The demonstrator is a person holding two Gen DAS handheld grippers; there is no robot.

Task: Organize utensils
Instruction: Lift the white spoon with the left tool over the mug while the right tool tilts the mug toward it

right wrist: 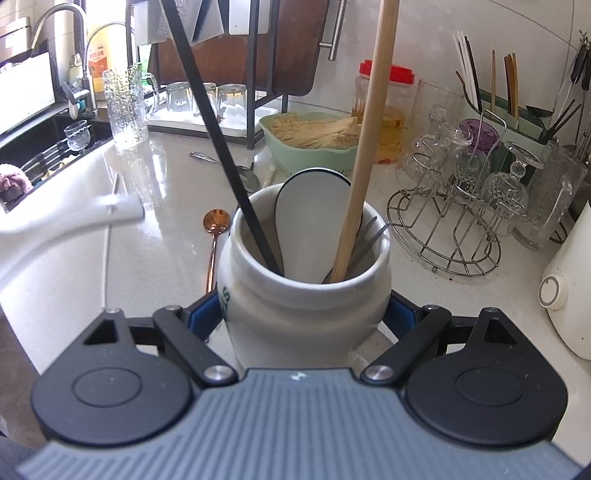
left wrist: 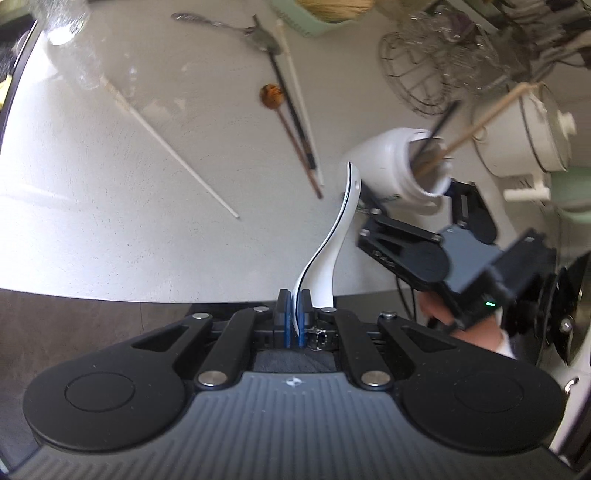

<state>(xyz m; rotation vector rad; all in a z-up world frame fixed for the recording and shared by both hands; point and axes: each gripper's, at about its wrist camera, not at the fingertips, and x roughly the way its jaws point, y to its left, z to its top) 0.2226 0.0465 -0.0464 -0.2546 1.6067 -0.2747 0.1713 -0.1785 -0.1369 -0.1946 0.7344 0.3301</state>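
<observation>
My left gripper (left wrist: pixel 294 297) is shut on a white ceramic spoon with a black rim (left wrist: pixel 325 243), held above the pale counter (left wrist: pixel 110 206). The spoon's far end comes close to a white ceramic jar (left wrist: pixel 391 162). In the right wrist view my right gripper (right wrist: pixel 303 317) is shut on that jar (right wrist: pixel 306 295), its blue pads (right wrist: pixel 201 314) against both sides. The jar holds a black chopstick (right wrist: pixel 221 162), a wooden stick (right wrist: pixel 365 147), another white spoon (right wrist: pixel 314 214) and a fork (right wrist: pixel 373 236). On the counter lie a white chopstick (left wrist: pixel 177 155), a rose-gold spoon (left wrist: pixel 273 94), more chopsticks (left wrist: pixel 295 122) and a metal spoon (left wrist: pixel 221 26).
A green basket of straw-coloured sticks (right wrist: pixel 306 147) stands behind the jar. A wire rack with upturned glasses (right wrist: pixel 454 229) and a white appliance (right wrist: pixel 569 288) are on the right. A sink (right wrist: pixel 37 155) and a tall ribbed glass (right wrist: pixel 123 107) are on the left. The counter's dark front edge (left wrist: pixel 110 299) runs below.
</observation>
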